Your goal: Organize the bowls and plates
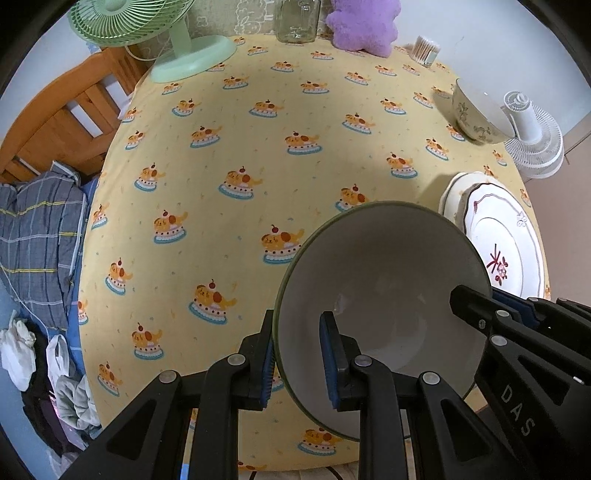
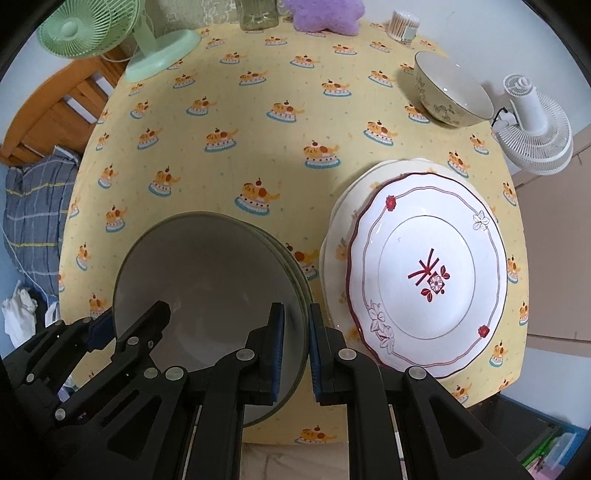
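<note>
A grey-white bowl with a green rim (image 1: 380,280) (image 2: 207,273) is held between both grippers, low over the yellow tablecloth near its front edge. Extra rims show on its right side in the right wrist view, like nested bowls. My left gripper (image 1: 299,363) (image 2: 129,321) is shut on the bowl's left rim. Across from it, my right gripper (image 2: 297,354) (image 1: 491,299) is shut on the right rim. Right of the bowl lies a white plate with red pattern (image 2: 428,273) (image 1: 506,251) on a cream plate (image 2: 340,229). A floral bowl (image 2: 450,92) (image 1: 476,110) stands at the far right.
At the back of the table (image 1: 258,147) are a green fan (image 1: 184,55), a glass jar (image 1: 299,18), a purple plush (image 1: 364,22) and a cotton-swab tub (image 1: 426,50). A white fan (image 2: 535,125) hangs by the right edge. A wooden frame (image 1: 59,122) and clothes (image 1: 37,243) lie left.
</note>
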A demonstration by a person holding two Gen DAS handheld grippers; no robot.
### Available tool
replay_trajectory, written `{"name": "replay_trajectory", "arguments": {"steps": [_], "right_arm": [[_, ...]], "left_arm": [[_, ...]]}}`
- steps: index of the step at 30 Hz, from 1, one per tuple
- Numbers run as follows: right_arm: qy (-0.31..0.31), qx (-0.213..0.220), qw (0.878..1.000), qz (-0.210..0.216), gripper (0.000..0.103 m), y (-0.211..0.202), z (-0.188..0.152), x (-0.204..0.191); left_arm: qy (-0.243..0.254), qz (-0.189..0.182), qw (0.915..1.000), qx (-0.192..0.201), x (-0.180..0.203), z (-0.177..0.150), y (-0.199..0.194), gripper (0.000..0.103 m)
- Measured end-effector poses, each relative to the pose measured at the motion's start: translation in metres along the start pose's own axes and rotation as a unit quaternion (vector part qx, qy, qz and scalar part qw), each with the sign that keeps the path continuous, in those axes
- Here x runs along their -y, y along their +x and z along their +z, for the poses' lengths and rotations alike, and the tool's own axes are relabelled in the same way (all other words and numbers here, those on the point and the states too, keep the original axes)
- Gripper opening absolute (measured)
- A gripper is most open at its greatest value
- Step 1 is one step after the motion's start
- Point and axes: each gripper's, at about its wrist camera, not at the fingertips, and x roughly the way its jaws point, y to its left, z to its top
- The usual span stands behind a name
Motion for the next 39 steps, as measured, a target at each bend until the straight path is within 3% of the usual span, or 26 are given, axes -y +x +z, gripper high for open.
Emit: {"name": "replay_trajectory", "arguments": {"steps": [8, 21, 31, 37, 39], "right_arm": [[-0.003, 0.004, 1.0, -0.02, 0.015, 0.005, 0.002, 0.001], [0.011, 0.023, 0.999, -0.024, 0.015, 0.007, -0.002, 0.002], [0.027, 0.031, 0.998, -0.036, 0.016, -0.007, -0.011, 0.0], [0.037, 0.042, 0.997, -0.052, 0.016, -0.021, -0.017, -0.004], [0.045, 0.047, 0.997, -0.043, 0.016, -0.026, -0.019, -0.004]], "left_arm": [[0.002, -0.001, 0.9999, -0.013, 0.005, 0.003, 0.013, 0.02], [0.017, 0.013, 0.9998, 0.0, 0.008, 0.002, 0.017, 0.02], [0.031, 0.005, 0.9992, 0.024, 0.003, -0.004, -0.004, 0.044], [0.054, -0.003, 0.9973, 0.049, -0.001, -0.006, -0.022, 0.065], [0.062, -0.007, 0.9965, 0.057, -0.001, -0.006, -0.028, 0.067]]}}
